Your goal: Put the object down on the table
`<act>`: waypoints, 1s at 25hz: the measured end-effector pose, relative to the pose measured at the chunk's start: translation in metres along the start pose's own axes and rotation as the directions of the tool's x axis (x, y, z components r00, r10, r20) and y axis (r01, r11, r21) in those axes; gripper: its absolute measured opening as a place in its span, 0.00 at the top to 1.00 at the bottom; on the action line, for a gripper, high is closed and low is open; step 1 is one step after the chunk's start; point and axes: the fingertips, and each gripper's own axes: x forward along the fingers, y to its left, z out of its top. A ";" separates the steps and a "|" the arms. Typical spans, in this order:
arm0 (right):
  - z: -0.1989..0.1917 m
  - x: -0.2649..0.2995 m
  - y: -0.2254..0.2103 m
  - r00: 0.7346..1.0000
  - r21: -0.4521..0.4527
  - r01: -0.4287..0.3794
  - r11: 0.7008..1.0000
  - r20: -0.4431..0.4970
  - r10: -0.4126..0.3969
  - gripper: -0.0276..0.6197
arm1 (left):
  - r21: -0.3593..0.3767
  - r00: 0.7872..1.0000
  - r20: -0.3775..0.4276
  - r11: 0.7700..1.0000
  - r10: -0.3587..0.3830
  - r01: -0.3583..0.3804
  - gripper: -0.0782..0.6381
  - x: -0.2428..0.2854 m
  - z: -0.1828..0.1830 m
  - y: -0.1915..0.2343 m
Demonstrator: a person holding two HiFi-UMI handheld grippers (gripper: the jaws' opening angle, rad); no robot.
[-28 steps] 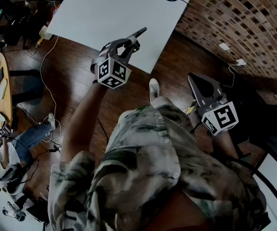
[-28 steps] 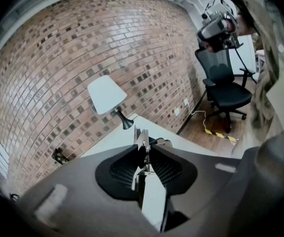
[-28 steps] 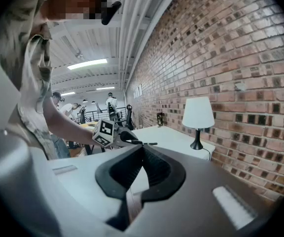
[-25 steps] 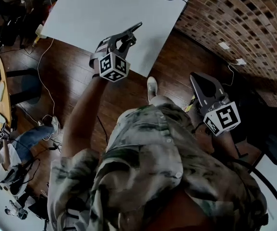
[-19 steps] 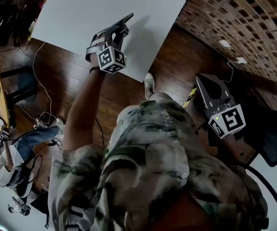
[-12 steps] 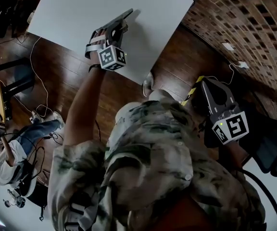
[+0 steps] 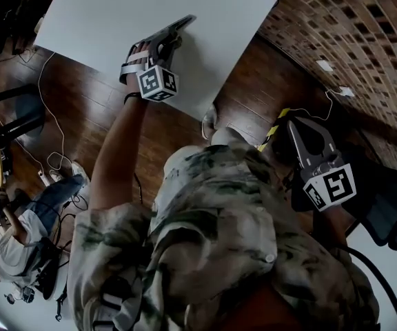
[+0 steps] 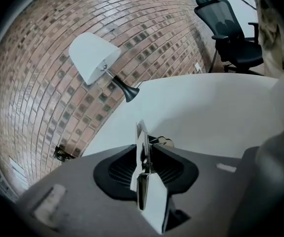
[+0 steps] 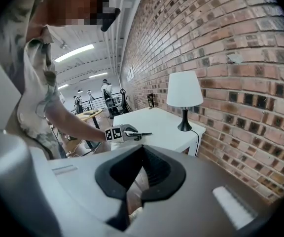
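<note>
The person's left arm [image 7: 116,157] is stretching forward in the upper left of the head view. It is holding the left gripper [image 7: 185,23] nearly level, with the jaws clamping a thin flat object [image 8: 140,135] low over the white table [image 7: 116,19], near its front edge. Whether the object is touching the table cannot be made out. A white-shaded lamp [image 8: 93,58] is standing at the table's far end by the brick wall [image 7: 336,26]. At the right, the right gripper [image 7: 293,126] is hanging by the person's side, its jaws together with nothing between them.

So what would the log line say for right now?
left gripper: shut on thin silver object, low over white table | release: not yet | right gripper: shut, empty, away from table
</note>
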 end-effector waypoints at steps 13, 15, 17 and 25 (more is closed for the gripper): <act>0.005 -0.034 0.086 0.995 -0.077 0.045 0.996 0.095 -0.038 0.95 | -0.036 0.985 0.165 0.999 0.044 -0.039 0.71 -0.104 0.029 0.012; 0.003 -0.041 0.114 0.993 -0.080 0.042 0.996 0.115 -0.033 0.95 | -0.059 0.978 0.203 0.998 0.046 -0.035 0.71 -0.144 0.032 0.010; 0.000 -0.050 0.143 0.991 -0.088 0.040 0.995 0.133 -0.029 0.95 | -0.073 0.970 0.241 0.997 0.041 -0.024 0.71 -0.183 0.037 0.004; -0.030 -0.089 0.278 0.984 -0.106 0.057 0.993 0.172 -0.038 0.95 | -0.180 0.918 0.393 0.975 -0.053 0.133 0.72 -0.338 0.029 -0.057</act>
